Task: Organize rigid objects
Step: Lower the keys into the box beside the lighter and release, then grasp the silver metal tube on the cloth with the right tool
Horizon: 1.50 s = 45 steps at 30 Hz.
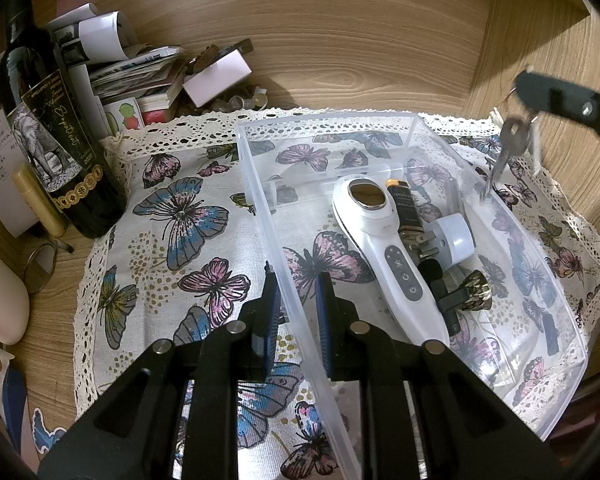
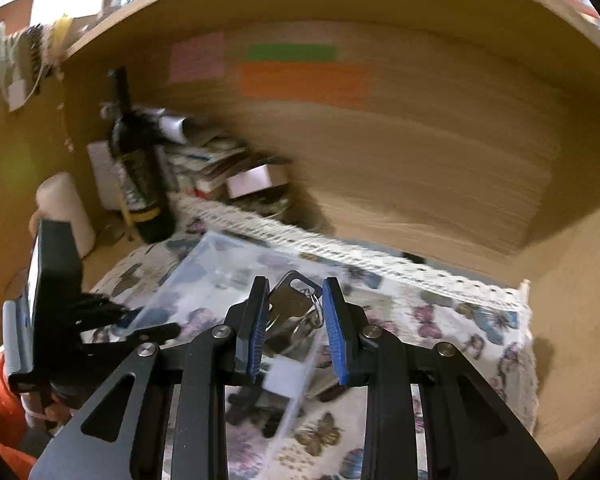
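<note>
A clear plastic bin (image 1: 260,184) sits on a butterfly cloth (image 1: 188,240). Inside lie a white handheld device (image 1: 384,240), a dark tube (image 1: 406,208), a white round plug light (image 1: 454,236) and a black clip (image 1: 460,292). My left gripper (image 1: 296,300) is closed on the bin's left wall. My right gripper (image 2: 296,300) holds a bunch of keys (image 2: 290,312) between its blue pads; in the left wrist view the keys (image 1: 512,140) hang above the bin's right rim. The right wrist view is blurred.
A dark wine bottle (image 1: 60,132) stands at the left with a yellow tube (image 1: 40,200) beside it. A pile of papers and cards (image 1: 140,72) fills the back left corner. Wooden walls close in at the back and right (image 1: 380,40).
</note>
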### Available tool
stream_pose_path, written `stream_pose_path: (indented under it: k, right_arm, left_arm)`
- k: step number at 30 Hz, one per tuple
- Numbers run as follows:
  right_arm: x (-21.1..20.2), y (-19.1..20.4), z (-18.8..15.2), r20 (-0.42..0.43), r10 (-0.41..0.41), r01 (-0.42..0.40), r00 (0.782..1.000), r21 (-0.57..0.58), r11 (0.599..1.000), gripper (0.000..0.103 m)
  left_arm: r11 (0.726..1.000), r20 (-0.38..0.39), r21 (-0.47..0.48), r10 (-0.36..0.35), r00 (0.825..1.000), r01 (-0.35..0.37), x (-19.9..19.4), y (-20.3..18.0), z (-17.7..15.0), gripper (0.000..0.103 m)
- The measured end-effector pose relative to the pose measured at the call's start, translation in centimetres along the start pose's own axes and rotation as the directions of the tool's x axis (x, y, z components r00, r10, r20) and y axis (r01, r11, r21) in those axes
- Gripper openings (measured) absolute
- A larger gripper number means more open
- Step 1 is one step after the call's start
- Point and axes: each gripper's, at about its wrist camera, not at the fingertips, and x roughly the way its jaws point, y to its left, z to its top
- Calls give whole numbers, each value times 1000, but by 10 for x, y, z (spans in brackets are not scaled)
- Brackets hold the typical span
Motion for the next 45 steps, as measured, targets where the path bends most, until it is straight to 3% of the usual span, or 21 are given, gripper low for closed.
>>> stream_pose_path:
  k: [13,17,21,28,32,34,38,45]
  right_arm:
    - [62,31,-24,-227,45,-71,973,-107,992,25]
    - [69,29,-28,-263,56,-85,963,-102,991,25]
    - [62,25,-25,-240,69,-92,968,-88,992,26]
    - [32,1,-16,-155,21,-29,988,-46,999,32]
    - [18,-24,-14,-122,-42,41,992,-14,999,34]
    - [17,-37,-14,-118,-77,79,990,12,997,40]
    - [26,-61,-23,-147,-140,148,979,51,988,40]
    - [63,-89,-46,-258,-120,154,959,117,981,40]
  left_arm:
    - [1000,1,-2,-1,1000,1,0,0,0,17]
    - [1000,1,-2,-2,1000,2,0,0,0,17]
    - [1000,0,0,0,1000,0,1,0,0,17]
    - [1000,1,-2,-1,1000,1,1,0,0,17]
    - [1000,1,-1,-1,1000,1,1,0,0,17]
    - [1000,1,-1,-1,1000,1,1,0,0,17]
    - [1000,1,-2,-1,1000,1,1,1,0,17]
    - [1000,-8,-2,-1,1000,1,3,1,0,17]
